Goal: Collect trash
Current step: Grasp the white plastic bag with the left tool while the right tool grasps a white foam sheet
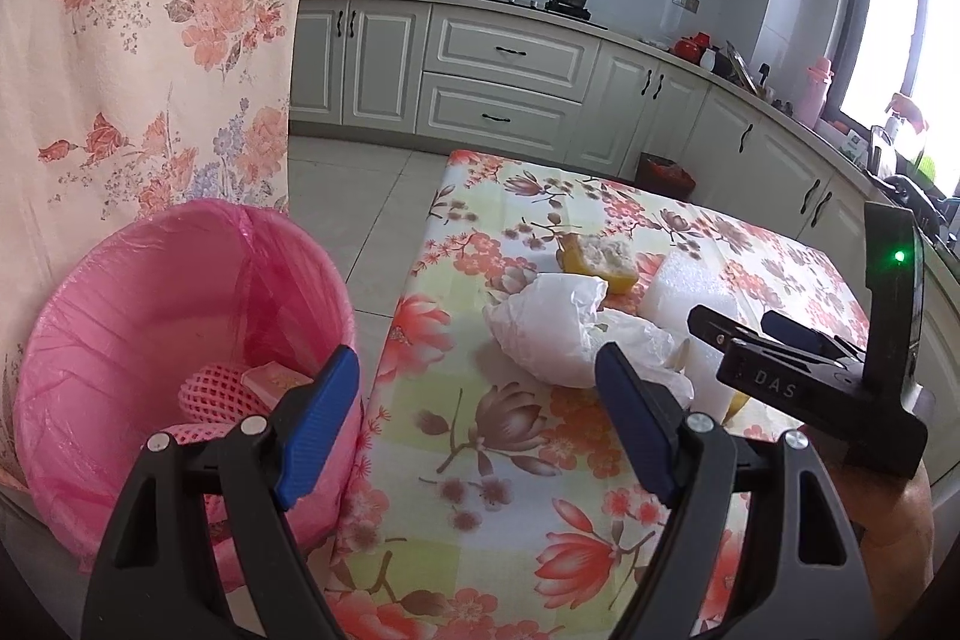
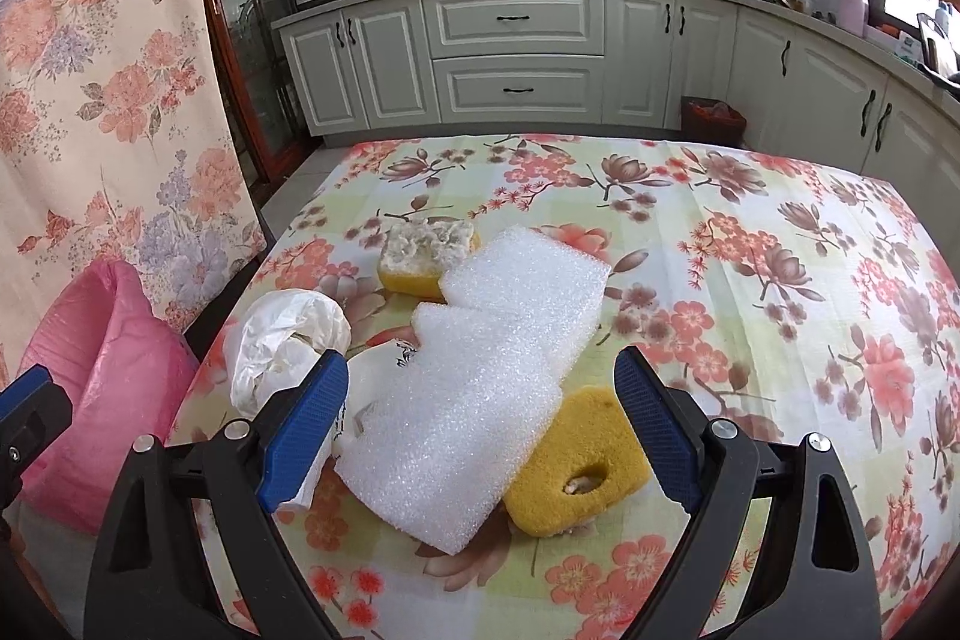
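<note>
Both claws spread over the trash on our worktop (image 2: pixel 750 244)

Only our left claw (image 1: pixel 477 421) view shows inside the pink bin (image 1: pixel 180 316); our right claw (image 2: pixel 480 421), empty, shows the white foam (image 2: pixel 480 388).

Both views are lit by daylight admitted through a window (image 1: pixel 894 58) at 2 o'clock, which is overexposed to plain white. Soft, short shadows are cast toward 7 o'clock beneath the white foam sheet (image 2: pixel 480 388) and the crumpled plastic bag (image 1: pixel 552 334) on the tabletop (image 2: pixel 750 292). Strong fisheye distortion is seen: cabinet lines are bowed, and a dark vignette is formed at the corners. The centre is rendered sharply, while slight softening is noted toward the rims. A faint sheen is seen on the pink bin liner (image 1: pixel 150 316) at 9 o'clock.
</note>
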`<state>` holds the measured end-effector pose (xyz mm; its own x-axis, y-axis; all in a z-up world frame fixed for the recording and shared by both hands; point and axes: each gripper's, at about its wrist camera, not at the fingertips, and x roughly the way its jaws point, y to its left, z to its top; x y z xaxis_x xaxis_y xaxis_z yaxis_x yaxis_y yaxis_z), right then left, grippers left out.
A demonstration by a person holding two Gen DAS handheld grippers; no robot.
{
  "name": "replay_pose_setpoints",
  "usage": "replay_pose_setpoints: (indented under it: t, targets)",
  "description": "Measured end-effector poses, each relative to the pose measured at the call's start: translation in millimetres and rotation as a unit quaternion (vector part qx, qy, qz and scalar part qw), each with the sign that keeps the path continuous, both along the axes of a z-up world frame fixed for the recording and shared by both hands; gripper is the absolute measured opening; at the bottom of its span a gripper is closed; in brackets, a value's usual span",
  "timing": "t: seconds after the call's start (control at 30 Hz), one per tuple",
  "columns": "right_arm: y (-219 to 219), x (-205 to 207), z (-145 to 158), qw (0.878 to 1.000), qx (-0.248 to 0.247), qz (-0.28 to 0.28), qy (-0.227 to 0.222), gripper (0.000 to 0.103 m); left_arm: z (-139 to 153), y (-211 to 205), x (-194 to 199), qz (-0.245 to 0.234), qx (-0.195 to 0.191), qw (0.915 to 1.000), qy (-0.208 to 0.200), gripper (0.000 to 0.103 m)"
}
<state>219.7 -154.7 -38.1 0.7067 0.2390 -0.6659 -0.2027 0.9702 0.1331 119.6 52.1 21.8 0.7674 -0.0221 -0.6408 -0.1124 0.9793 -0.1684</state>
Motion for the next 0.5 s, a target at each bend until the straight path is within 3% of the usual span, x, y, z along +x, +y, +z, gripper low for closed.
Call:
replay_pose_setpoints:
  t: [0.4, 0.5]
  targets:
    - [-3, 3, -10, 1.0, -0.014, 0.01, 0.021, 0.076, -3, -10, 3, -0.013, -0.001, 0.9999, 0.003, 0.078]
    - [-6, 2, -11, 1.0, -0.013, 0.012, 0.019, 0.069, -4, -14, 5, -0.018, 0.0, 0.9998, 0.003, 0.078]
